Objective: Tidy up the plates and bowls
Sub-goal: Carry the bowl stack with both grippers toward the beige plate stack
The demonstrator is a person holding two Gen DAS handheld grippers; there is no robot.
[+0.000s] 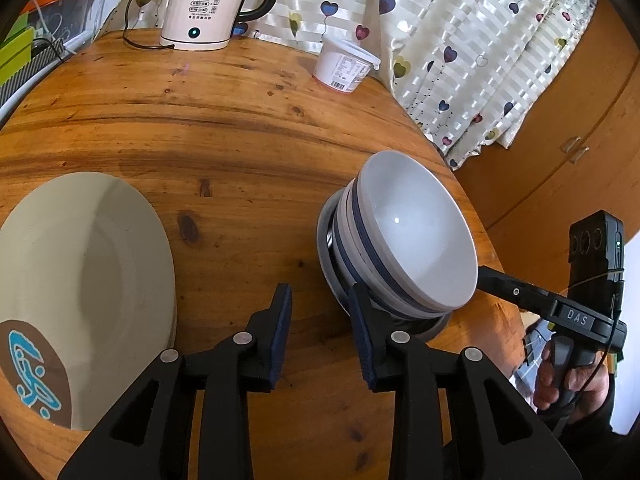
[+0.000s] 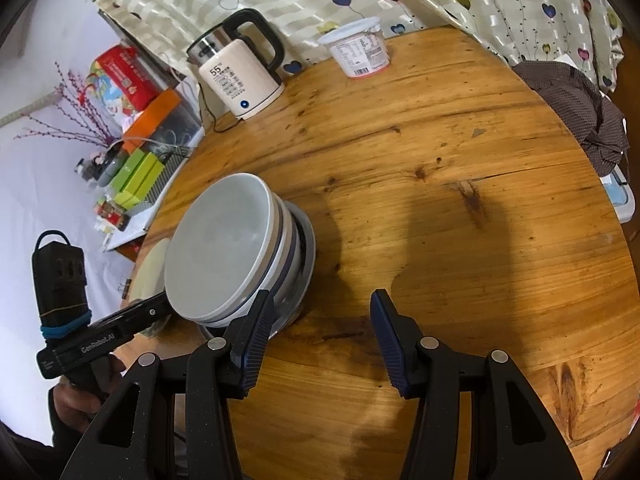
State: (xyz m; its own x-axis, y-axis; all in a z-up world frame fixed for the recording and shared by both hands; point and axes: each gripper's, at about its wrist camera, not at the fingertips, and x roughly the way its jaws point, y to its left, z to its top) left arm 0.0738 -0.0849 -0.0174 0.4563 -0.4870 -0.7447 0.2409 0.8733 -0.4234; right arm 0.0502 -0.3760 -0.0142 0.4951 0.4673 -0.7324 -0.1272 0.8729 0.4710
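Bowls [image 1: 408,232] are stacked near the edge of the round wooden surface [image 1: 200,120], white ones with dark blue bands nested on top of what looks like a metal dish, and a large cream plate [image 1: 80,280] with a brown and blue mark lies well apart from them. The left claw [image 1: 320,336] is held with its jaws parted and nothing between the pads; one finger stands just against the side of the stack, though whether it touches cannot be told. The right claw [image 2: 320,336] is likewise open and empty, with one finger close by the stack on the opposite side.

The step in hand is judged to be settling the bowl stack. It would be done well if the stack were steadied from both sides at once, the fingers kept low on the walls, so that the upper bowls, which appear tilted in the fisheye views, are not tipped. Since the stack sits close to the rim of the surface, any push should be directed inward. The plate would be better gathered afterwards.

An electric kettle [image 1: 208,4] with its cord and a lidded plastic tub [image 1: 344,66] stand at the far side, before a curtain [image 1: 460,40] patterned with hearts. Boxes [image 2: 136,172] and small clutter are seen beside the surface, and a dark checked cloth [image 2: 576,116] hangs over its far edge.
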